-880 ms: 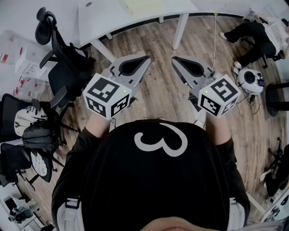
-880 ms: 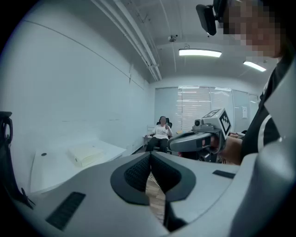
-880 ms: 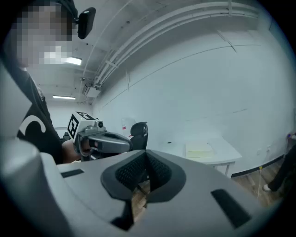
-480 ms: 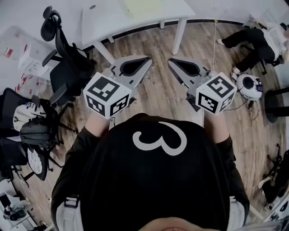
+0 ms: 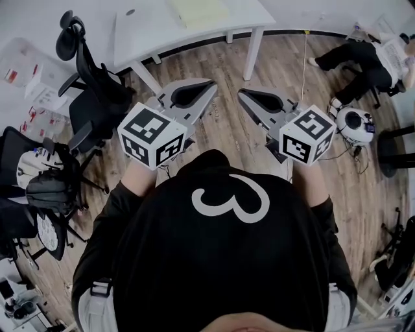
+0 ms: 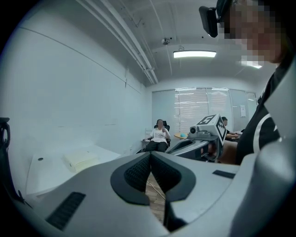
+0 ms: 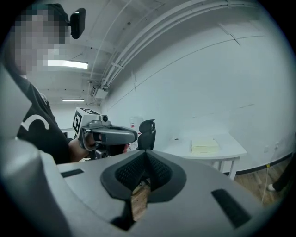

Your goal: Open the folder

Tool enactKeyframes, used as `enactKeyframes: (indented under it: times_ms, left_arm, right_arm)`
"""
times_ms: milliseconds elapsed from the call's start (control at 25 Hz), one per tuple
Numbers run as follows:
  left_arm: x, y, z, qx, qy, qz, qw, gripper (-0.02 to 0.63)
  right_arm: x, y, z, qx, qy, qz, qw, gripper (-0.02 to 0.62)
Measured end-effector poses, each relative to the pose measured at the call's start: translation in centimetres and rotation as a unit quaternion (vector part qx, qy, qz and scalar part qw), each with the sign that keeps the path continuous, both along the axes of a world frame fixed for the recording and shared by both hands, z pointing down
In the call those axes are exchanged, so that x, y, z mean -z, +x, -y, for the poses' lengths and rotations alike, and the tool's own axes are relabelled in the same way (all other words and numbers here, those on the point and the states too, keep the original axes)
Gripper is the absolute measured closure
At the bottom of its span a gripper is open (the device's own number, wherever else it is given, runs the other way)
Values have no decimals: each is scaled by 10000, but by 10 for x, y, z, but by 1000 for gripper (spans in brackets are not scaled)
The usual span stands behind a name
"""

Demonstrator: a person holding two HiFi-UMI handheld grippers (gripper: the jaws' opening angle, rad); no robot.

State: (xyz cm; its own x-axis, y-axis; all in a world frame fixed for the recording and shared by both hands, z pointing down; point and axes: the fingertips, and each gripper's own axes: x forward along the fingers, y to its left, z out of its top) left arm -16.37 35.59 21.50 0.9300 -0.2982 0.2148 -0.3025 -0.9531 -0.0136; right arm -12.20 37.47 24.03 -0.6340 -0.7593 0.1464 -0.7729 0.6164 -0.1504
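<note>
A pale yellow folder (image 5: 202,11) lies shut on a white table (image 5: 142,29) at the far edge of the head view. Both grippers hang in the air over the wooden floor, well short of the table. My left gripper (image 5: 211,85) is shut and empty, its pads meeting at the tip (image 6: 150,154). My right gripper (image 5: 242,94) is also shut with nothing in it (image 7: 146,153). The two point forward side by side, tips close together. The left gripper view shows the folder (image 6: 81,159) at lower left; in the right gripper view the folder (image 7: 205,146) sits on the table (image 7: 226,155) to the right.
Black office chairs (image 5: 91,91) crowd the left side, with bags and boxes beyond them. A person (image 5: 366,48) sits on the floor at the far right beside a round white device (image 5: 358,123). A thin cable (image 5: 305,58) runs across the floor. The table's leg (image 5: 254,52) stands ahead.
The table and folder have slid further into the head view, so the person has edged toward them. The right gripper has drifted slightly left. Both grippers stay shut.
</note>
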Motion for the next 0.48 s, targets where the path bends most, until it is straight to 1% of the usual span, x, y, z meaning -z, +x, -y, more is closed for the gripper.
enactKeyframes:
  times_ms: [80, 240, 480]
  left_arm:
    - [-4, 9, 3, -112, 5, 34, 9999, 589]
    - [-6, 31, 9, -507, -177, -98, 9985, 589]
    - [-25, 60, 46, -672, -279, 3, 9973, 589]
  right_arm:
    - [-6, 9, 3, -72, -77, 16, 9999, 571]
    - [-13, 28, 16, -278, -178, 95, 9994, 571]
    - [-31, 57, 47, -506, -415, 102, 9978, 571]
